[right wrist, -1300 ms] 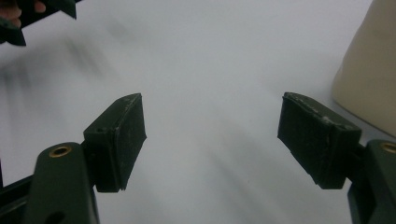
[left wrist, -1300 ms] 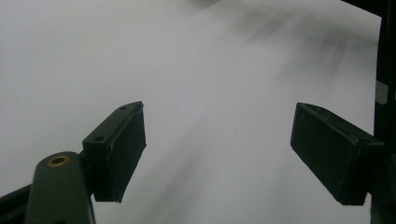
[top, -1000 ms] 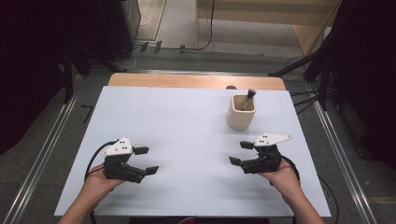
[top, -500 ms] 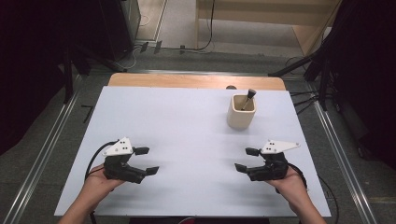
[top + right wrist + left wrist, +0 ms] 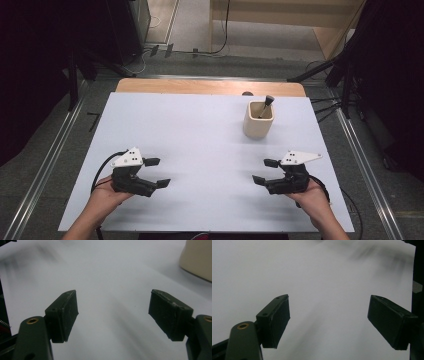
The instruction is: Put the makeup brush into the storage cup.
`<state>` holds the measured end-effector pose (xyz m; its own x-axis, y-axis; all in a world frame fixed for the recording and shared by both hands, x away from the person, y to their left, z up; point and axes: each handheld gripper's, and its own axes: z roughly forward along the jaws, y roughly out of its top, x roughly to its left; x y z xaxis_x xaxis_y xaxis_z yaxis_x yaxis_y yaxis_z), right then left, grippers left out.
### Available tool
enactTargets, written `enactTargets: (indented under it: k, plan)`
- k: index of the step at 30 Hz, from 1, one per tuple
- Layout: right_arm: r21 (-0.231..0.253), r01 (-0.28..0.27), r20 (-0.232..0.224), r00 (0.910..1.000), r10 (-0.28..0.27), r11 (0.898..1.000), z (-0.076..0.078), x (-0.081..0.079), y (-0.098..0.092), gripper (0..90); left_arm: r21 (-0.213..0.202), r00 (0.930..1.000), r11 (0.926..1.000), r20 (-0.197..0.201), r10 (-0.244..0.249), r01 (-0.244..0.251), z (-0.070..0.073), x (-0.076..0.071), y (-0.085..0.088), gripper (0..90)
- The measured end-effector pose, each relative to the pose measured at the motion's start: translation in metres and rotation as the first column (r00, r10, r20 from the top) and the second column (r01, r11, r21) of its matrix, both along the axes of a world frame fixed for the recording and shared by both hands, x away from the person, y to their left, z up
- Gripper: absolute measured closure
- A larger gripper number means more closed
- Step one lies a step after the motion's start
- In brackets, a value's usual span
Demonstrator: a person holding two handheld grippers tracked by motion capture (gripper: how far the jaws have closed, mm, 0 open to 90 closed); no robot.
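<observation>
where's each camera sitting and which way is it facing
High view: above the near edge, looking forward and down on the white table; both hands, left gripper, right gripper.
Left gripper view: on that gripper, along its open jaws, facing bare table.
Right gripper view: likewise, jaws open.
Shared: the beige cup, in high and right gripper views.

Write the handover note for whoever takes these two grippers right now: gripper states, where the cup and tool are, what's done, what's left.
Left gripper: open, empty, low over the near left of the white table.
Right gripper: open, empty, near right, closest to the cup.
Cream cup: upright at the far right of the table, apart from both grippers.
Dark-handled tool: standing in the cup, leaning to the right; what kind it is cannot be told.
Done: nothing gripped or touched.
Left: probably reach for the cup or tool with the right gripper.
</observation>
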<state>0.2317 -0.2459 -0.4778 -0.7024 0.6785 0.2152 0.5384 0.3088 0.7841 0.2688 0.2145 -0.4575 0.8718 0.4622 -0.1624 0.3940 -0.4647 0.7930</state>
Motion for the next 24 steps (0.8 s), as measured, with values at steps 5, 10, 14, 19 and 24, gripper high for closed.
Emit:
enactTargets:
  k: [5,10,14,19,24]
  plan:
    - [-0.002,-0.018,0.006,0.9998,0.018,1.000,-0.0006,0.0001,0.0016,24.6,-0.002,1.0000,1.0000,-0.002,0.000,0.000,0.0000,0.0003,0.0000,18.5]
    - [0.005,-0.013,0.008,0.9999,0.013,1.000,-0.0004,0.0001,0.0006,24.8,0.000,1.0000,1.0000,-0.003,-0.002,0.002,-0.0002,0.0005,-0.0001,18.5]
    - [0.004,-0.012,0.006,0.9999,0.012,1.000,-0.0005,0.0003,0.0003,24.8,-0.001,1.0000,1.0000,-0.004,-0.003,0.003,-0.0005,0.0006,-0.0003,18.5]
    - [0.003,-0.012,0.003,0.9999,0.012,1.000,-0.0009,0.0007,0.0003,24.9,0.000,1.0000,1.0000,-0.004,-0.004,0.004,-0.0003,0.0007,0.0000,18.5]
    - [0.004,-0.018,0.000,0.9998,0.018,1.000,-0.0013,0.0012,0.0004,24.9,-0.001,1.0000,1.0000,-0.006,-0.001,0.001,0.0002,0.0013,0.0002,18.5]
